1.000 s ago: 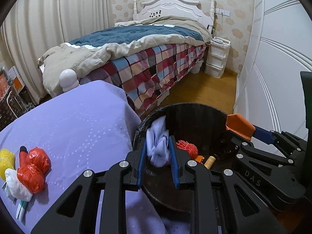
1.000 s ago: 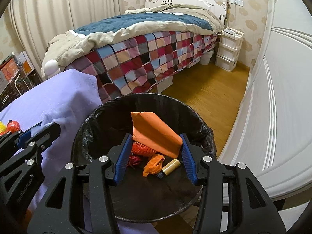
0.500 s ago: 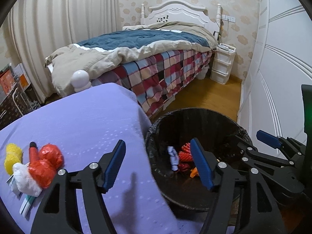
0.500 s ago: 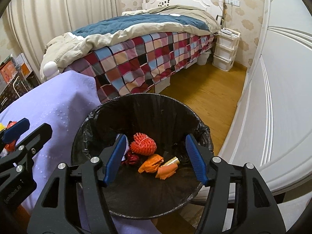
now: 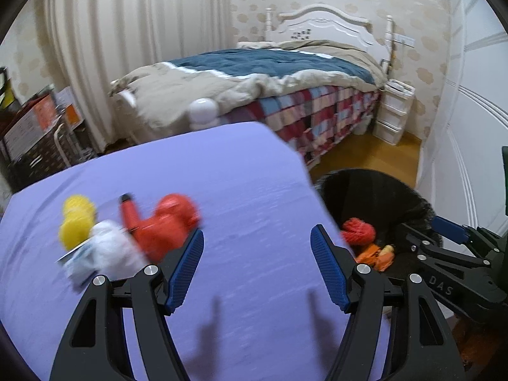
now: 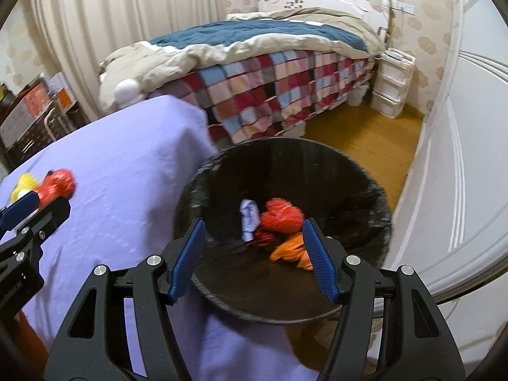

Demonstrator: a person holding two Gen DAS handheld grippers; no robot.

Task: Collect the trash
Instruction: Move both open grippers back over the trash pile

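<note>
Trash, a blurred heap of crumpled red, yellow and white wrappers point(image 5: 127, 231), is seen lying on the purple cloth-covered table point(image 5: 247, 197); other scraps already lie in the round black-lined bin point(image 6: 349, 171) beside it; the left gripper point(image 5: 257, 266) is held wide open and empty over the cloth, the right gripper point(image 6: 252, 258) likewise above the bin; a loose, light wrapper could be nudged off the table by a hasty approach

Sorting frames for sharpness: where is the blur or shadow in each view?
Left wrist view: motion blur smears the red wrapper and yellow ball; finger shadows fall on the purple cloth. Right wrist view: the bin and its trash are softly blurred, the fisheye bends the walls.
</note>
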